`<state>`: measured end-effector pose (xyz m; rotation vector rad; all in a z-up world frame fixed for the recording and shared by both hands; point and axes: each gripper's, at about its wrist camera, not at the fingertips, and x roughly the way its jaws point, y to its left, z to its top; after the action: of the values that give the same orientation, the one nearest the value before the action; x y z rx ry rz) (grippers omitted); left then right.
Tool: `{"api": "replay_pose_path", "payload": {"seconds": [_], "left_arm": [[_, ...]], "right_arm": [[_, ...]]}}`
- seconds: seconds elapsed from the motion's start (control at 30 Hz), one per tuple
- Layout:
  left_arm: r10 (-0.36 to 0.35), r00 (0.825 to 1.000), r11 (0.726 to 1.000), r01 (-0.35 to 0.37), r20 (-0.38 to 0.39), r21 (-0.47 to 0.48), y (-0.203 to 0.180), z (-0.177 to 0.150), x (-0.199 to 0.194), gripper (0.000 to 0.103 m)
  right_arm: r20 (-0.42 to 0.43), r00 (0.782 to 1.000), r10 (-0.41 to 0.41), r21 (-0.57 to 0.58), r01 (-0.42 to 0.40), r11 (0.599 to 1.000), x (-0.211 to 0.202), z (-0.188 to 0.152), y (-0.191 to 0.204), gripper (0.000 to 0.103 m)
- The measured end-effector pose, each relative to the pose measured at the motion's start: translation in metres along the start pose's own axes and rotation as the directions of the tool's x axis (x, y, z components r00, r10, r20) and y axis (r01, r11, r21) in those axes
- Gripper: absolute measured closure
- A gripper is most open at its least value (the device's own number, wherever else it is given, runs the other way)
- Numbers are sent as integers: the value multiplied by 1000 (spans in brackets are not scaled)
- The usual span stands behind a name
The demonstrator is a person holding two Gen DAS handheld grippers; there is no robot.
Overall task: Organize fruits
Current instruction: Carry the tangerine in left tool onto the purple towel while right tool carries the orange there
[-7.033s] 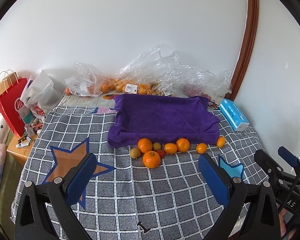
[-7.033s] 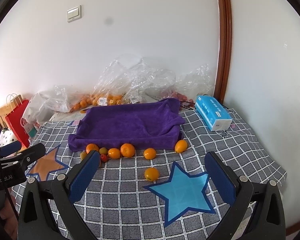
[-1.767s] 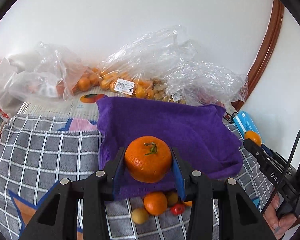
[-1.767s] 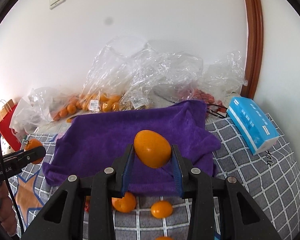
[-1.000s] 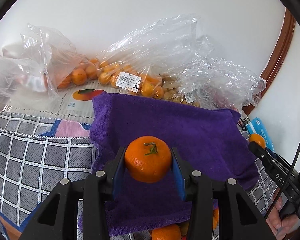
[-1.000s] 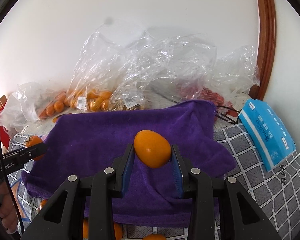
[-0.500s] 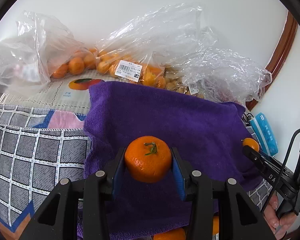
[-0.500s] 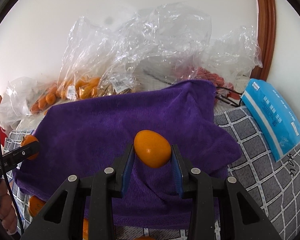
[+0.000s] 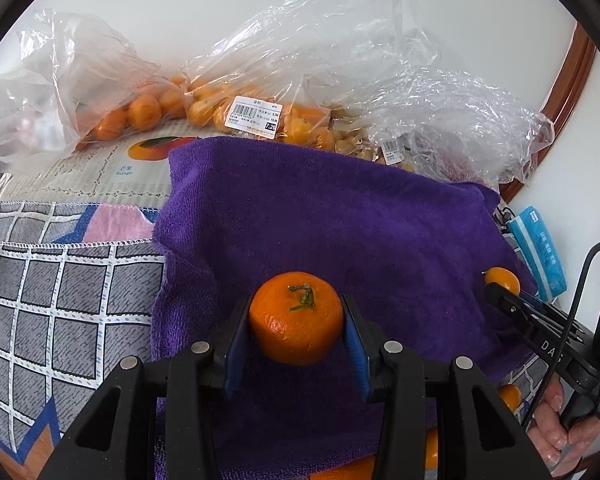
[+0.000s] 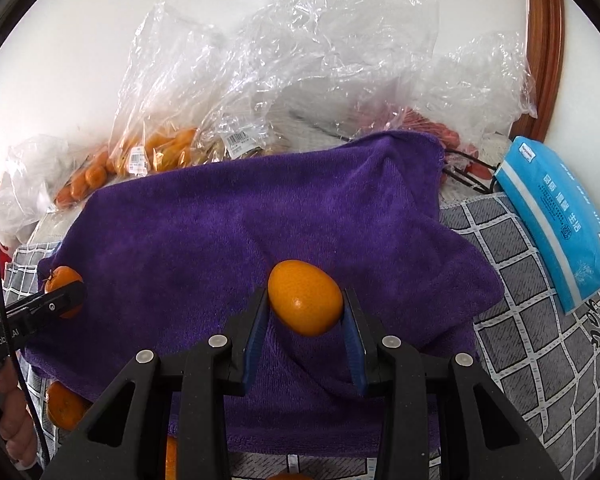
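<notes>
I hold my left tool (image 9: 296, 320) closed on a mandarin with its green stem (image 9: 296, 316) facing up, and it hangs above the near left part of the purple towel (image 9: 340, 216). My right tool (image 10: 305, 306) is closed on a smooth oval orange fruit (image 10: 305, 303) above the near right part of the same towel. The towel lies on the checked bedcover (image 9: 60, 296), and more loose fruits (image 10: 62, 404) wait at its near edge.

I think both fruits are about to be put down on the towel. The risk is rolling: the towel has folds and soft slopes, so a round fruit released from too high can run off the near edge. The oval fruit sits tilted between the pads, so it may twist out when I open. The plastic bags of fruit (image 9: 260, 116) behind are close to the far edge.
</notes>
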<state>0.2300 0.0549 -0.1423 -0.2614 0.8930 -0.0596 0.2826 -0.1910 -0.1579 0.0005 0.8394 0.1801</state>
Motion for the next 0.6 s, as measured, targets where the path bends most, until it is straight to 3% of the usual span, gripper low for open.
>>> {"api": "replay_pose_path", "payload": {"seconds": [0.5, 0.6], "left_arm": [[21, 1000, 998, -21, -3, 51, -10, 0, 0, 62], [35, 999, 997, -35, -4, 67, -13, -1, 1, 62]], "right_arm": [[-76, 997, -4, 26, 6, 1000, 15, 0, -7, 67], [-49, 999, -13, 24, 15, 1000, 10, 0, -6, 67]]}}
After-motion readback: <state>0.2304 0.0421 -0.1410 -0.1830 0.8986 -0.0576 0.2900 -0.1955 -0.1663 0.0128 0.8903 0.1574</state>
